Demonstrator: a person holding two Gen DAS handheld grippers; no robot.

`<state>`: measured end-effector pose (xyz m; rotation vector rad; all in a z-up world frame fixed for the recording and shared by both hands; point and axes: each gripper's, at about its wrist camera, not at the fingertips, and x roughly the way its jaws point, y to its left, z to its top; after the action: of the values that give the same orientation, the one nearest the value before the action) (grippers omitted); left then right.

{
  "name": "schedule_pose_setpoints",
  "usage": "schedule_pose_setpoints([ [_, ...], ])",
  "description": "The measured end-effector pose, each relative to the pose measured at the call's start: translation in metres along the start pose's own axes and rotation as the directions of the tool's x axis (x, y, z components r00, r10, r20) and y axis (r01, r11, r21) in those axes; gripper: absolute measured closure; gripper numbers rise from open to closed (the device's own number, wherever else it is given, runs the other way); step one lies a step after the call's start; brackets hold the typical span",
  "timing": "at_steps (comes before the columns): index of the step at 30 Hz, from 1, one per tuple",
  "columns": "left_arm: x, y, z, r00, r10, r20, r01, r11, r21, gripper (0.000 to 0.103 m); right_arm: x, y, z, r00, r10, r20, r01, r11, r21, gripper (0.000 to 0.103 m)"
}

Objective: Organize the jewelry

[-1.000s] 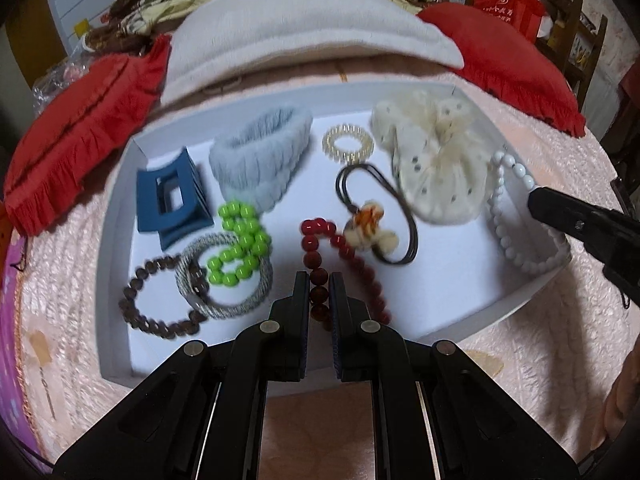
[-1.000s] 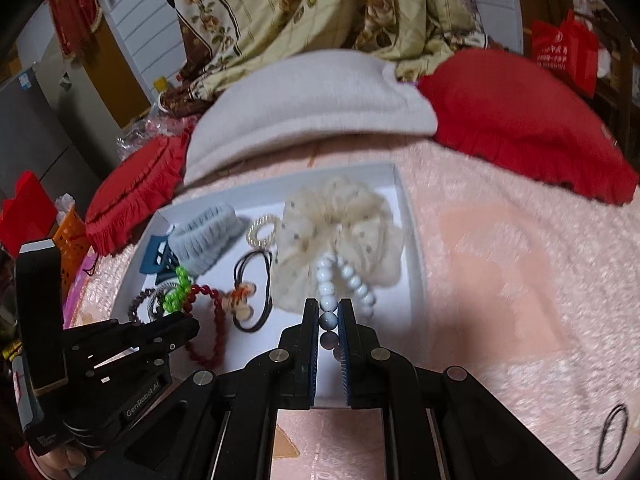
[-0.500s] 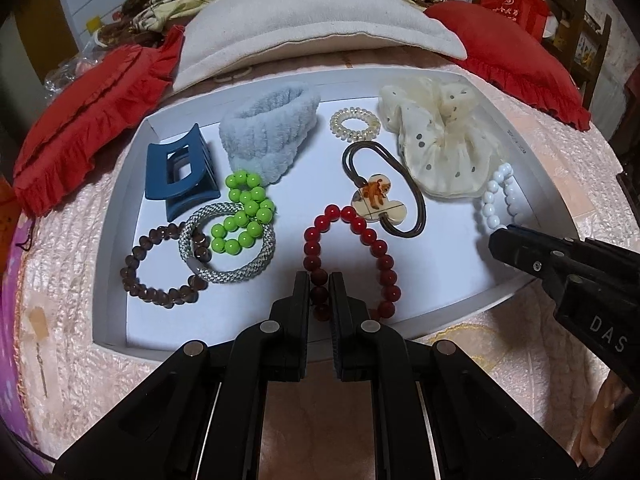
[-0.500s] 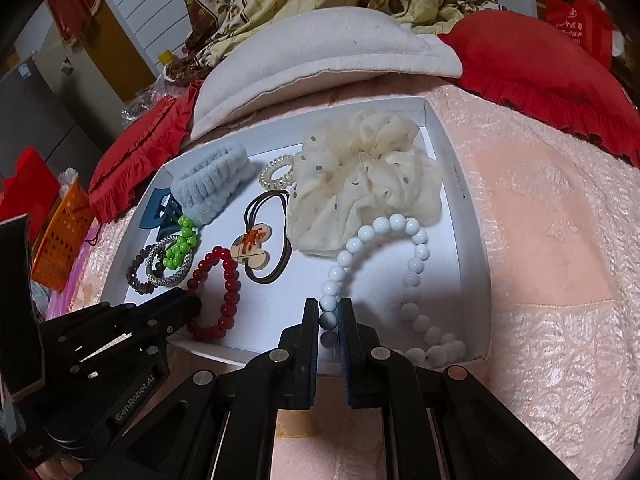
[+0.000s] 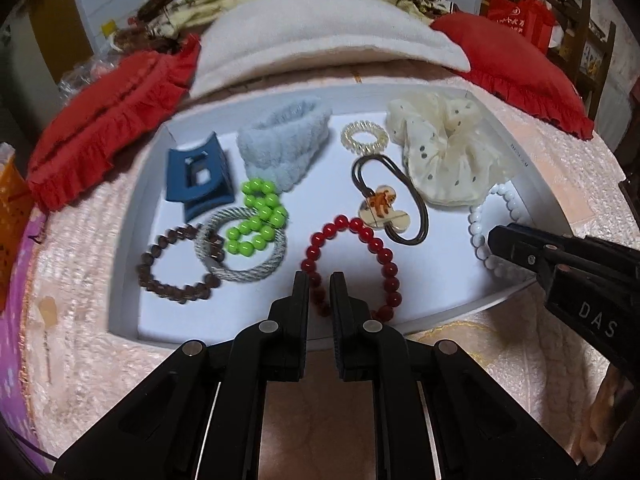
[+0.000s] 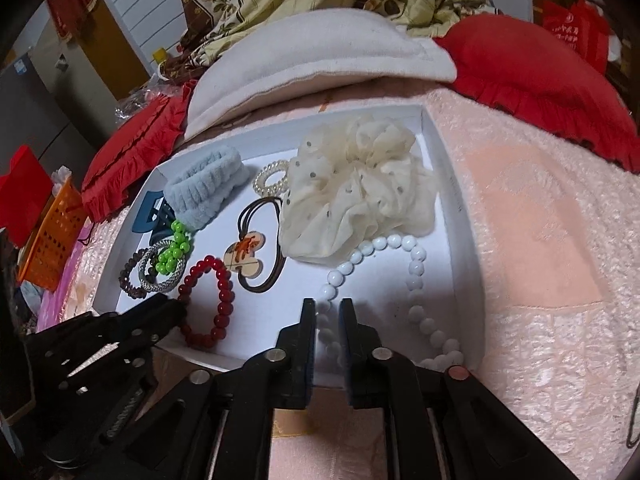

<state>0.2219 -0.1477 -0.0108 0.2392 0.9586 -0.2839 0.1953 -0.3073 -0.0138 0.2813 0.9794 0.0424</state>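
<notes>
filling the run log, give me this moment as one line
left gripper: shut on red bracelet | right gripper: jaws just opening, white bracelet between | both lie in tray

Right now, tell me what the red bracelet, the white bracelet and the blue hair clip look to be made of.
Red bracelet: glossy round beads with sharp highlights, glass or plastic; I can't tell which.
White bracelet: opaque, smooth, shiny beads, perhaps plastic or porcelain-like.
Blue hair clip: rigid, matte, evenly coloured moulded shape, likely plastic.
</notes>
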Motion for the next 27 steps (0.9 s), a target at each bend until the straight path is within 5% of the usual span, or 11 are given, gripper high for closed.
schedule_pose_setpoints([
  [2,-0.009,0.0,-0.002,1.0,0.018,0.023,-0.019,1.0,0.01,0.084,-0.008,0.002,0.0,0.999,-0.006,0.032,0.007,1.0,-0.015,0.062],
  [3,-0.015,0.001,-0.003,0.999,0.025,0.04,-0.026,1.0,0.015,0.075,-0.012,0.002,-0.001,0.999,-0.01,0.044,0.011,1.0,-0.016,0.061],
  [5,-0.024,0.002,-0.005,0.997,0.033,0.066,-0.034,0.999,0.019,0.066,-0.019,0.0,-0.001,0.998,-0.025,0.061,0.025,1.0,-0.013,0.061],
  [18,-0.071,0.084,-0.029,0.984,0.115,0.137,-0.094,0.984,-0.151,0.064,-0.066,-0.042,-0.027,0.992,-0.069,0.106,0.06,0.994,0.093,0.062],
  [25,-0.103,0.093,-0.063,0.973,0.165,0.161,-0.129,0.969,-0.211,0.062,-0.078,-0.021,-0.067,0.994,-0.077,0.076,0.074,0.996,0.046,0.062],
  [27,-0.119,0.091,-0.074,0.962,0.187,0.201,-0.141,0.965,-0.222,0.052,-0.083,-0.012,-0.078,0.994,-0.075,0.076,0.073,0.997,0.031,0.061],
])
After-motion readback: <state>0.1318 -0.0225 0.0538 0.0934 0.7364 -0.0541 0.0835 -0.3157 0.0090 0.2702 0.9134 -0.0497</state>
